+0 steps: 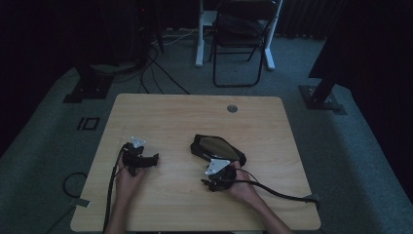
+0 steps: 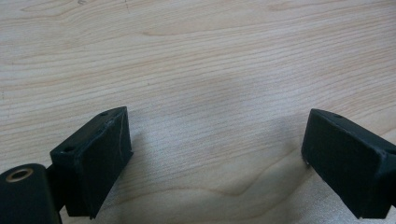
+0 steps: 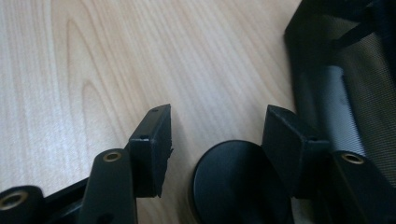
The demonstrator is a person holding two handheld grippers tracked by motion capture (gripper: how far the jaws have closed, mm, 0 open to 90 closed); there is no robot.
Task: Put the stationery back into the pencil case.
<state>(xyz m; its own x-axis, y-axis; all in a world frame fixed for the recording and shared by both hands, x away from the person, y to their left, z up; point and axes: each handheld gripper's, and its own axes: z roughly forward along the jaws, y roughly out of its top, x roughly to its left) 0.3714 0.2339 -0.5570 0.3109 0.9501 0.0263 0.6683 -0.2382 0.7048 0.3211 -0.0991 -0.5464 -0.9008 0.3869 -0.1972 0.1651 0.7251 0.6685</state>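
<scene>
Pale wood grain of the table (image 1: 175, 117) runs under both tools in a dim room. Nearest, the right gripper (image 3: 215, 135) hangs with its jaws spread over a round black disc (image 3: 233, 186), which lies between them close to one jaw; whether that jaw touches it I cannot tell. Just beyond sits a black mesh pouch (image 1: 216, 147). Well apart, the left gripper (image 2: 215, 149) has its jaws spread wide over bare wood.

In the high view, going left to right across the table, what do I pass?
Left tool → black mesh case → the right tool's cable trailing off toward the right edge of the table.
</scene>
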